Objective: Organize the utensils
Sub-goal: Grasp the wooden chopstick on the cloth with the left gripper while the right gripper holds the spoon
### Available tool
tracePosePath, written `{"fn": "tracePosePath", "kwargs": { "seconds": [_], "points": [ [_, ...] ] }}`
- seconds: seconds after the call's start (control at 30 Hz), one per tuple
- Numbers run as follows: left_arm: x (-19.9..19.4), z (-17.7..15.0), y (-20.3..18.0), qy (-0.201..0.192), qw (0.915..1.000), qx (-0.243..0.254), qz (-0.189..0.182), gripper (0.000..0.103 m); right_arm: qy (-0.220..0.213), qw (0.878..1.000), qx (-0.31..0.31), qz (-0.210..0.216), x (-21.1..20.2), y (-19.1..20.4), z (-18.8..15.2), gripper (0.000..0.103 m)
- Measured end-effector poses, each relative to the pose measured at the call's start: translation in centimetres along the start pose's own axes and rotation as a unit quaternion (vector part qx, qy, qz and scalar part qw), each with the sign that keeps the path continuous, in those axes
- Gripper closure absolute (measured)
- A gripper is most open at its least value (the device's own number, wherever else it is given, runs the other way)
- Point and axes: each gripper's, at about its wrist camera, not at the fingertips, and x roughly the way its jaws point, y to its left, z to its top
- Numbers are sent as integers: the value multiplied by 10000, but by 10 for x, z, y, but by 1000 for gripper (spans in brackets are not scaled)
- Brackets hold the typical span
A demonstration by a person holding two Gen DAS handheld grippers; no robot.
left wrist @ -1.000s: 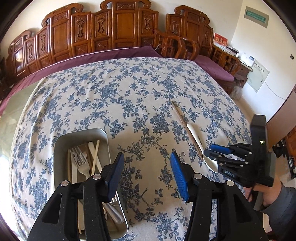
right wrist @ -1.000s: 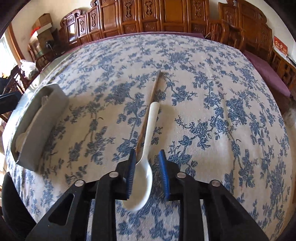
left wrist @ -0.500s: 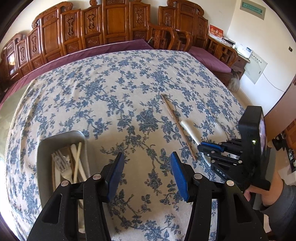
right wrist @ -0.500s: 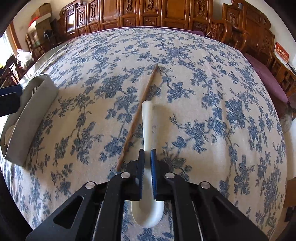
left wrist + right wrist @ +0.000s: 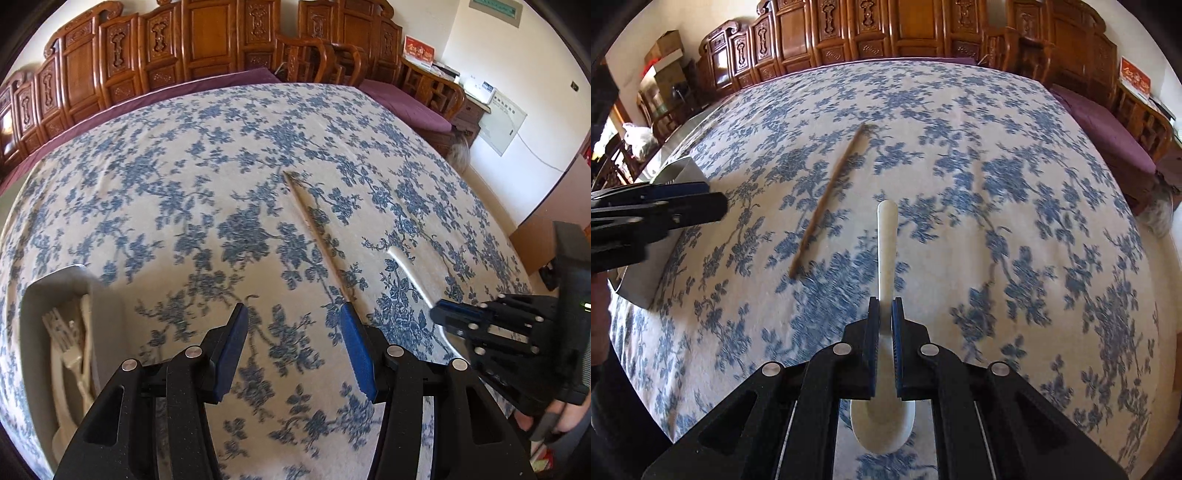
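My right gripper [image 5: 885, 314] is shut on the white ceramic spoon [image 5: 886, 243], gripping it near the bowl with the handle pointing away, lifted off the cloth. In the left wrist view the spoon [image 5: 408, 271] and the right gripper [image 5: 439, 317] are at the right. A brown chopstick [image 5: 827, 201] lies on the floral tablecloth left of the spoon; it also shows in the left wrist view [image 5: 314, 230]. My left gripper [image 5: 291, 339] is open and empty above the cloth. The metal tray [image 5: 37, 332] at the left holds forks and other utensils.
The tray's corner [image 5: 679, 166] shows at the left of the right wrist view, behind the left gripper [image 5: 713, 199]. Carved wooden chairs [image 5: 221, 37] ring the table's far side. A purple underlay [image 5: 406, 107] marks the table's edge.
My right gripper closed on the spoon and lifted it, shifting right away from the chopstick. My left gripper moved right, away from over the tray, still open.
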Motion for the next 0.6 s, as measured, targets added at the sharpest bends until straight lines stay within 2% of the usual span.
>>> {"fn": "tracePosePath", "kwargs": {
  "seconds": [0.33, 0.47, 0.6],
  "points": [
    [44, 10, -20, 198, 9998, 7, -48, 54, -81, 9999, 129, -54, -5, -15, -7, 95],
    [58, 13, -21, 284, 9996, -64, -8, 64, -93, 9998, 150, -43, -7, -15, -8, 95],
    [66, 17, -25, 285, 9996, -53, 39, 66, -96, 9998, 188, -28, -7, -15, -8, 95]
  ]
}}
